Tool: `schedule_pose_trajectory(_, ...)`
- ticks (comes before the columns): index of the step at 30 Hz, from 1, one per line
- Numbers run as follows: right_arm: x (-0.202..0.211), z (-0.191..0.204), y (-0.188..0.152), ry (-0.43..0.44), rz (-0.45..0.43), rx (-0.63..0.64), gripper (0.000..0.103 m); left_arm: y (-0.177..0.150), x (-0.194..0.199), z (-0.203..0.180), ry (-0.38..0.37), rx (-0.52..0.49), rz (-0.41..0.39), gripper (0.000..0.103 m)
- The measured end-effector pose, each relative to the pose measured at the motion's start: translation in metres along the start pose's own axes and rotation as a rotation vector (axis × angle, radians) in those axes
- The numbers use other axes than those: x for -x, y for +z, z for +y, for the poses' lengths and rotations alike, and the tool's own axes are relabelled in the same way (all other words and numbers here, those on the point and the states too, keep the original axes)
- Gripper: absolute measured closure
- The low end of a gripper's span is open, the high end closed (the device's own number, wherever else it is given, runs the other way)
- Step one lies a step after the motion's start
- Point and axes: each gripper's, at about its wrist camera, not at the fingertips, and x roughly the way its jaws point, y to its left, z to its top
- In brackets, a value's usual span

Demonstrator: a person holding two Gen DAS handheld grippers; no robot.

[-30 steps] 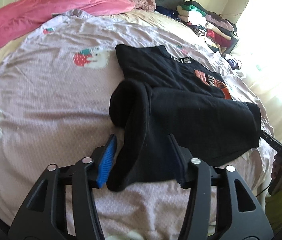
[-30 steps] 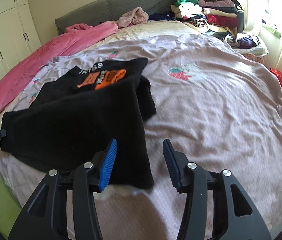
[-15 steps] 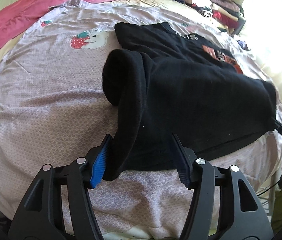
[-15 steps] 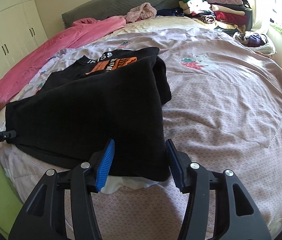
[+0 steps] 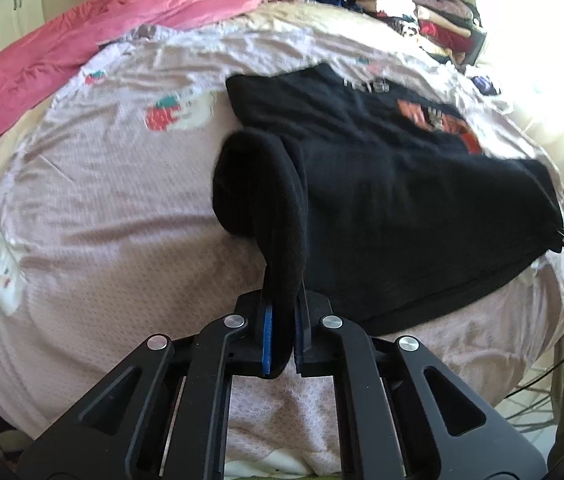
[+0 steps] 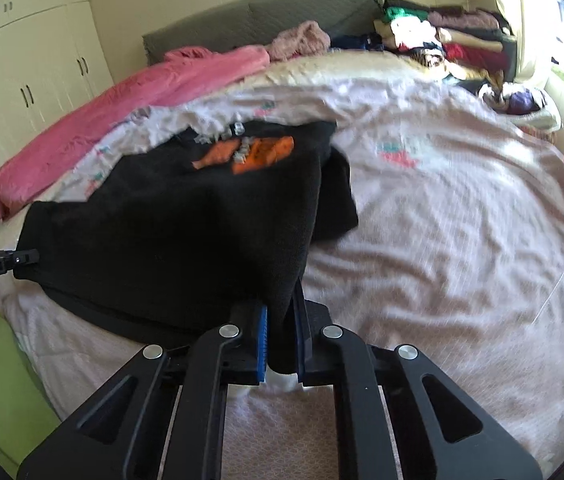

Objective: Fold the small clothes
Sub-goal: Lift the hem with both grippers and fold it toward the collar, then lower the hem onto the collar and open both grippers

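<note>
A big bed (image 5: 81,208) with a pale sheet fills the room. A pink blanket (image 5: 81,28) lies along its far side, and a pile of clothes (image 6: 454,36) sits in the far corner. In the middle of the bed lies a black sweater (image 5: 382,184) with orange letters (image 6: 249,152) on it. Its sleeves look tucked in already, so the folding has started. The bottom edge is not yet brought up to the top, so that part is left. The left tool (image 5: 282,336) has just closed and pinches one near corner of the sweater. The right tool (image 6: 282,340) has just closed too and pinches the other near corner.
</note>
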Motion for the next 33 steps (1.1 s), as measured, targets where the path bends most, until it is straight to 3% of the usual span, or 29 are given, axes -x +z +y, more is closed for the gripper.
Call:
schedule_pose_trajectory(7,0.025,0.001,0.042,0.025,-0.116,0.019,0.094,0.031,0.019,0.004,-0.030,0.029,-0.057,0.101)
schedule_pose_trajectory(15,0.025,-0.003,0.089,0.005,-0.182,0.038,0.094,0.080,0.022,0.011,-0.059,0.076,-0.115,0.101)
schedule_pose_trajectory(29,-0.034,-0.016,0.150,-0.049,-0.162,0.030,0.094,0.142,-0.024,0.033,-0.067,0.200,-0.146,0.101)
schedule_pose_trajectory(33,-0.056,-0.025,0.157,-0.059,-0.129,0.001,0.094,0.150,-0.045,0.037,-0.034,0.238,-0.133,0.101)
